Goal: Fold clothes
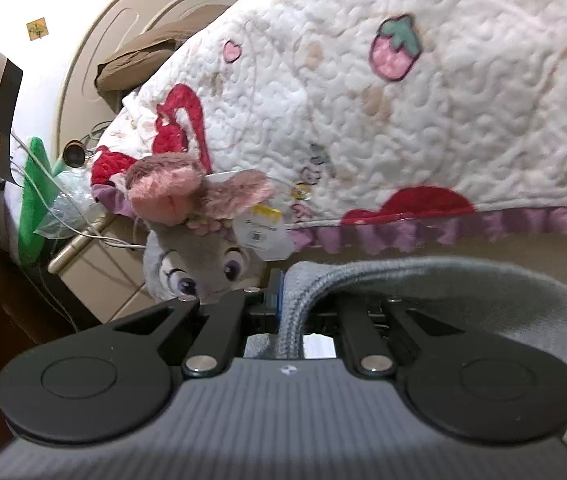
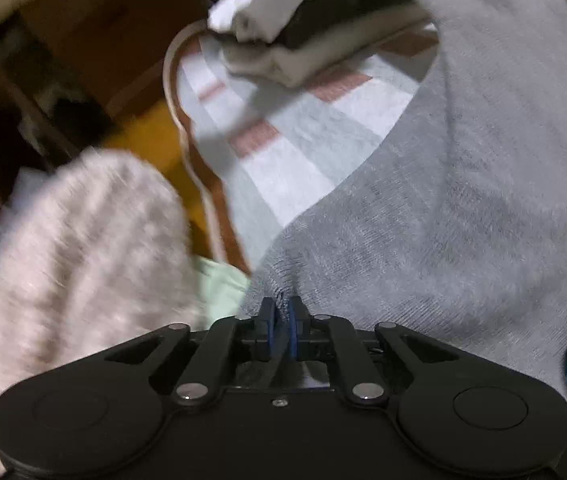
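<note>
Pinching a fold of the grey sweater [image 2: 463, 208], the right tongs [image 2: 282, 330] have their two blue pads pressed together on the knit, which rises from them up and to the right across the view. The left tongs [image 1: 283, 300] are likewise closed on the same garment [image 1: 423, 280]: a ribbed edge runs between the jaws and the cloth drapes to the right over the linkage, hiding one finger.

Beyond the right tongs lies a bed sheet [image 2: 283, 152] with grey, white and reddish checks, and on it one stack of folded clothes [image 2: 303, 36], white and dark layers, three or four. To the left hangs one pale fuzzy garment [image 2: 75, 248], blurred.

Beyond the left tongs sits one plush rabbit [image 1: 199, 248] with pink ears and a paper tag, touching a quilted blanket [image 1: 403, 100] printed with strawberries and red hearts, its lower edge trimmed in a purple frill.
</note>
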`<action>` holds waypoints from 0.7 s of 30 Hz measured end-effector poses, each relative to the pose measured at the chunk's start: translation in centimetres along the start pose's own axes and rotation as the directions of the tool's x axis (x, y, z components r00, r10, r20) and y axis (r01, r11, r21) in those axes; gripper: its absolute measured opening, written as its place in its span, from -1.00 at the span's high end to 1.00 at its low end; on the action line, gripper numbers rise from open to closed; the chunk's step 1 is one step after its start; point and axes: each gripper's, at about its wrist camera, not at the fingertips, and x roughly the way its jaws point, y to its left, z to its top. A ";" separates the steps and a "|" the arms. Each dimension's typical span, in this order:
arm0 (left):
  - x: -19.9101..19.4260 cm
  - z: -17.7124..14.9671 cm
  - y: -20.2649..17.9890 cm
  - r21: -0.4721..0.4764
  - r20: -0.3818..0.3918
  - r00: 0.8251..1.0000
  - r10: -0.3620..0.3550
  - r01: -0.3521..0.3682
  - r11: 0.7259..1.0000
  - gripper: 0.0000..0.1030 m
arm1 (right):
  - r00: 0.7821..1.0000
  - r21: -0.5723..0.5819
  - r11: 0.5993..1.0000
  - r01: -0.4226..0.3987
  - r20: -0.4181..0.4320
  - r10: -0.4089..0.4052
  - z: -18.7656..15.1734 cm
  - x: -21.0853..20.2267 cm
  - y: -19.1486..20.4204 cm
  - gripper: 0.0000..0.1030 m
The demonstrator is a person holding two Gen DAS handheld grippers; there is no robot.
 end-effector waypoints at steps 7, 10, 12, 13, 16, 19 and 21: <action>5.6 -3.5 -1.2 -0.033 -0.183 0.983 0.019 -0.026 0.999 0.66 | 0.984 0.114 0.979 -0.168 -0.035 0.173 -0.5 2.2 -0.6 0.90; 3.5 -6.2 -1.9 -0.125 -0.140 0.988 -0.058 0.041 0.991 0.20 | 0.981 0.155 0.971 -0.180 -0.044 0.189 -1.0 3.3 -0.8 0.84; 0.8 -7.8 -2.0 -0.192 -0.059 0.986 -0.153 0.139 0.972 0.20 | 0.981 0.192 0.964 -0.185 -0.016 0.192 -1.0 2.7 -1.1 0.80; -0.9 -8.5 -2.2 -0.209 -0.019 0.982 -0.186 0.178 0.962 0.19 | 0.980 0.212 0.958 -0.194 0.004 0.198 -1.1 2.1 -1.3 0.75; -7.8 -10.9 -3.5 -0.174 0.075 0.964 -0.256 0.266 0.948 -0.03 | 0.980 0.246 0.949 -0.197 0.050 0.191 -1.2 -0.7 -1.7 0.11; -14.4 -13.7 -4.4 -0.065 0.096 0.924 -0.370 0.376 0.924 -0.04 | 0.987 0.227 0.962 -0.154 0.080 0.139 -1.4 -3.5 -1.6 0.07; -18.2 -15.8 -5.7 0.074 0.033 0.908 -0.418 0.415 0.907 -0.04 | 0.991 0.193 0.974 -0.116 0.084 0.102 -1.9 -5.0 -1.0 0.07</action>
